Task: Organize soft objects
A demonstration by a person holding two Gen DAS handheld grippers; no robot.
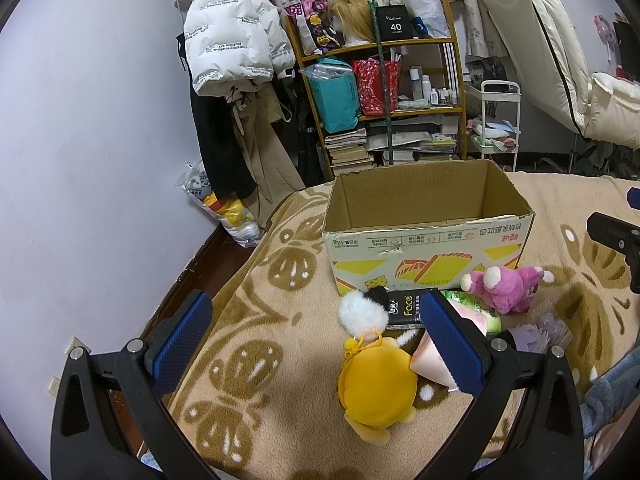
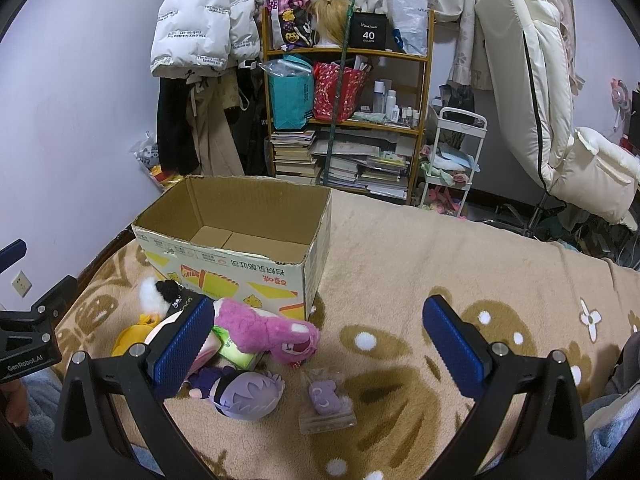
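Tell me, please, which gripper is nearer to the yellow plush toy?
Left. The left gripper hangs open just above and in front of the yellow plush toy, which lies between its fingers in view. The right gripper sits farther right, the toy beyond its left finger.

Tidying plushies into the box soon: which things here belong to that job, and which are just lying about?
For the job:
cardboard box
pink plush
yellow plush
purple-haired doll
small bagged purple plush

Lying about:
black Face pack
green tissue pack
bookshelf
white jacket
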